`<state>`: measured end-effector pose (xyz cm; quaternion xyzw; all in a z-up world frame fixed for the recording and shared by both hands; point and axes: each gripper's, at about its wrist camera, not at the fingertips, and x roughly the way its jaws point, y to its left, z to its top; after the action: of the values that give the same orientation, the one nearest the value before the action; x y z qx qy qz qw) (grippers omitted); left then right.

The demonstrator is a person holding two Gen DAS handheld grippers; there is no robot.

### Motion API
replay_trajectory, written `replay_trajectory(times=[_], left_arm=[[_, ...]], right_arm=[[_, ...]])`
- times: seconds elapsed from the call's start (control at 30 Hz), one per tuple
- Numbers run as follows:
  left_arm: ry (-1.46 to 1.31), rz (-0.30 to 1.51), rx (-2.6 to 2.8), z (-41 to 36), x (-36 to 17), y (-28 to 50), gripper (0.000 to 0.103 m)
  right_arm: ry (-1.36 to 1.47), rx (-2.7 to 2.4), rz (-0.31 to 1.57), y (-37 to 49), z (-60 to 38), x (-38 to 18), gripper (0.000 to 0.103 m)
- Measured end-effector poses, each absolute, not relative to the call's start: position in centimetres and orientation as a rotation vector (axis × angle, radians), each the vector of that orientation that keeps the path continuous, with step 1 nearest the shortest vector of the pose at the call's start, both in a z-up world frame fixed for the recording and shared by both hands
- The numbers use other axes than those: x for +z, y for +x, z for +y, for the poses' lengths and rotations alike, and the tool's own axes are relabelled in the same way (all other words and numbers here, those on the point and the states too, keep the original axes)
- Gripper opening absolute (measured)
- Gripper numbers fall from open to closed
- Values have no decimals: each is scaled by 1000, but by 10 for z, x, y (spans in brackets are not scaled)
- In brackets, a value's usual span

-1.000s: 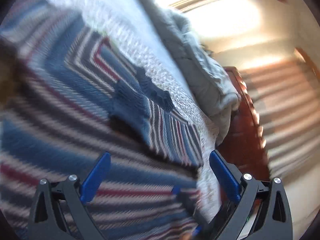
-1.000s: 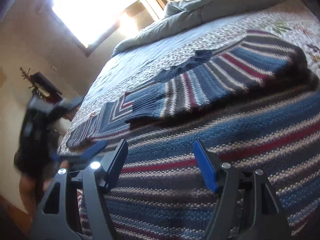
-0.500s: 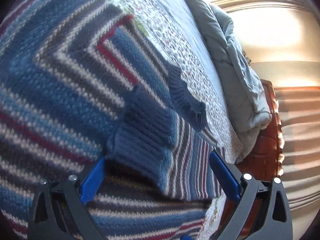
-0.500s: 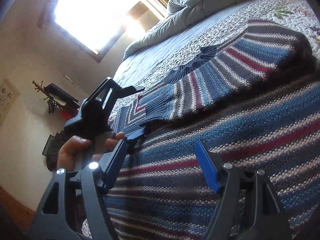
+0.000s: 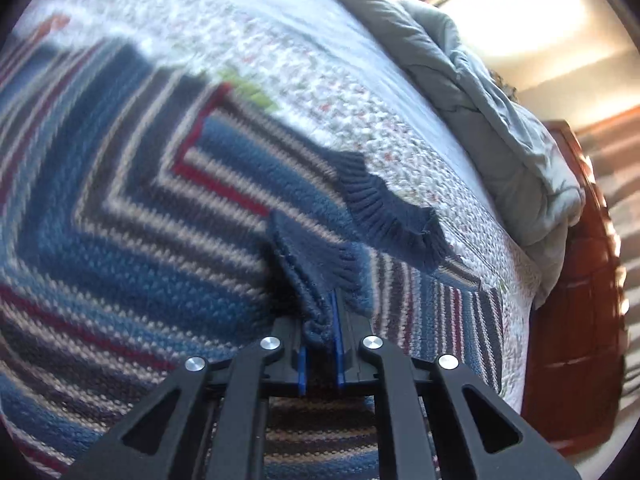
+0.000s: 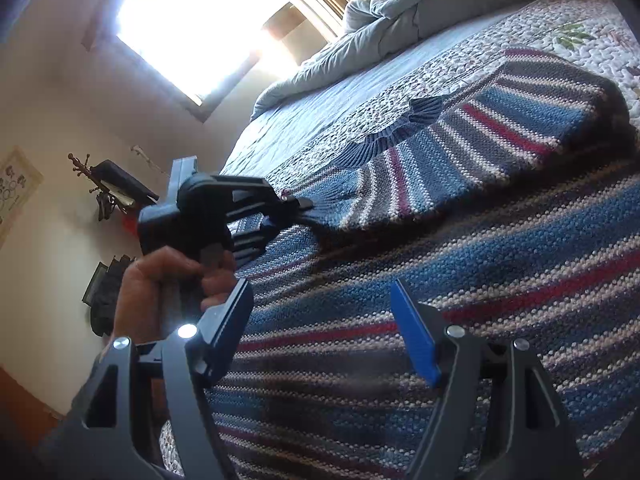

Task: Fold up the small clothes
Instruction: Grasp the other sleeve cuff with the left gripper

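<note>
A knitted sweater (image 5: pixel 140 240) striped in blue, red, grey and cream lies spread on the bed. My left gripper (image 5: pixel 334 300) is shut on the dark-blue ribbed cuff (image 5: pixel 316 264) of a sleeve folded across the body, and the knit bunches between the blue pads. Another ribbed dark-blue edge (image 5: pixel 384 216) lies just beyond it. In the right wrist view the left gripper (image 6: pixel 304 204), held by a hand (image 6: pixel 168 280), pinches that cuff at the sweater's left side. My right gripper (image 6: pixel 320 316) stands open above the sweater's body (image 6: pixel 480 280) with nothing between its fingers.
A floral quilt (image 5: pixel 280 40) covers the bed under the sweater. A rumpled grey duvet (image 5: pixel 500 120) is piled along its far side. Reddish wooden furniture (image 5: pixel 572 280) stands past the bed edge. A bright window (image 6: pixel 192 28) and a coat rack (image 6: pixel 112 188) are on the wall.
The left gripper moved in over the sleeve cuff and closed on it, having stood wide open before. The right gripper stayed in place and open.
</note>
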<state>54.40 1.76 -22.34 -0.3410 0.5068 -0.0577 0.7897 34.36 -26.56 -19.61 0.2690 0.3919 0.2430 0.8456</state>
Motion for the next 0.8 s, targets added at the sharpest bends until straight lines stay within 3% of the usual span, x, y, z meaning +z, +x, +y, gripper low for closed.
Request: replay_trajectory(times=[0.3, 0.57, 0.8], left_arm=[[-631, 960, -217, 33, -182, 558, 9], [-728, 1033, -156, 90, -234, 558, 9], [-698, 1077, -172, 89, -251, 557, 14]], right_arm=[[556, 514, 836, 344, -262, -198, 71], [553, 518, 843, 348, -260, -199, 71], [561, 518, 847, 351, -262, -200, 71]])
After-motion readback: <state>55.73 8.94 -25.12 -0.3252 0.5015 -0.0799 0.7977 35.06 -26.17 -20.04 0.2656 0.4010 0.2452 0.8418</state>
